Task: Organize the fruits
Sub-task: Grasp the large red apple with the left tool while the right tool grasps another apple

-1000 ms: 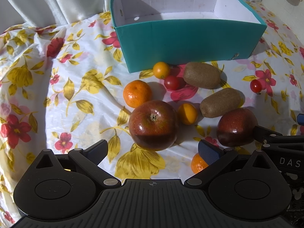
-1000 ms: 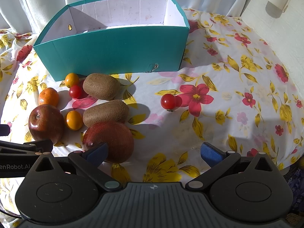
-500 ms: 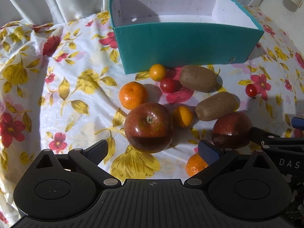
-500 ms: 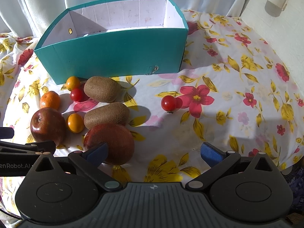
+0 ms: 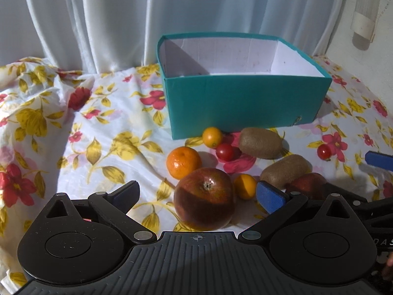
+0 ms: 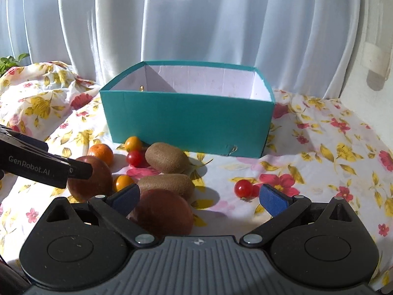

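Note:
A teal box [image 5: 245, 100] with a white inside stands open at the back; it also shows in the right wrist view [image 6: 189, 120]. In front of it lie two kiwis [image 5: 260, 143], a mandarin [image 5: 183, 162], small orange and red tomatoes [image 5: 224, 152], and two red apples. My left gripper [image 5: 197, 194] is open, low over the table, with one apple [image 5: 205, 198] between its fingers. My right gripper [image 6: 200, 196] is open, with the other apple [image 6: 163, 212] by its left finger. A lone cherry tomato [image 6: 242, 188] lies to the right.
A floral cloth [image 5: 98, 135] covers the table, rumpled at the left. White curtains [image 6: 196, 24] hang behind the box and a white wall [image 6: 368, 61] stands at the right. The left gripper's body [image 6: 36, 164] reaches in at the left of the right wrist view.
Both grippers have dropped lower and tilted up, so the curtains now show. The apples sit closer between the fingers. No fruit has moved.

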Action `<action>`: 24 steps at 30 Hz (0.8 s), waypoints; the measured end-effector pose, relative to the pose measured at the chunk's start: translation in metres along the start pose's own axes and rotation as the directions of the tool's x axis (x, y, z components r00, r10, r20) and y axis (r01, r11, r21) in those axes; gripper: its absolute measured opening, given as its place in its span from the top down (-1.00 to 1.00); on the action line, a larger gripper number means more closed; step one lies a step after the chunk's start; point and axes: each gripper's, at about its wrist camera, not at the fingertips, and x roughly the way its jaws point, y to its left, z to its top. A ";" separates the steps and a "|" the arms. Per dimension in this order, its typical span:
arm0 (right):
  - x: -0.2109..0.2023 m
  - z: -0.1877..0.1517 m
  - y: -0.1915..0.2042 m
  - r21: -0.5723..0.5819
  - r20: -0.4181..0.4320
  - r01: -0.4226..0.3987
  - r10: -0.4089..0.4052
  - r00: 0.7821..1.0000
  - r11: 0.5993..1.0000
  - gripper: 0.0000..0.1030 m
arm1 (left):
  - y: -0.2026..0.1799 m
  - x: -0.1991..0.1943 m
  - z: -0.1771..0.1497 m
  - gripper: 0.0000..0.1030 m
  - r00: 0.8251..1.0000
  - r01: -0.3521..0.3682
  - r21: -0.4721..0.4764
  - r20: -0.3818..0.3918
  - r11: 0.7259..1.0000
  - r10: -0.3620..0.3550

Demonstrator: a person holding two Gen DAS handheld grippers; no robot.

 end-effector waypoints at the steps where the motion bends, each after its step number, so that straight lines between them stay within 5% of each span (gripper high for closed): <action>1: 0.002 -0.001 -0.002 0.020 -0.016 -0.044 0.044 0.999 0.999 -1.00 | 0.000 -0.002 -0.004 -1.00 0.999 -0.009 -0.003 0.033 1.000 0.010; 12: 0.026 -0.011 0.004 0.025 -0.095 -0.127 0.129 0.987 0.992 -0.89 | -0.008 0.019 -0.018 -0.99 1.000 0.006 0.064 -0.006 0.998 -0.005; 17: 0.037 -0.013 0.007 0.017 -0.130 -0.148 0.149 0.980 0.989 -0.75 | -0.005 0.036 -0.020 -0.56 0.995 0.054 0.046 -0.080 0.997 -0.050; 24: 0.056 -0.017 0.015 -0.018 -0.184 -0.174 0.167 0.968 0.985 -0.40 | -0.004 0.059 -0.023 -0.49 0.990 0.062 0.044 -0.132 0.997 -0.055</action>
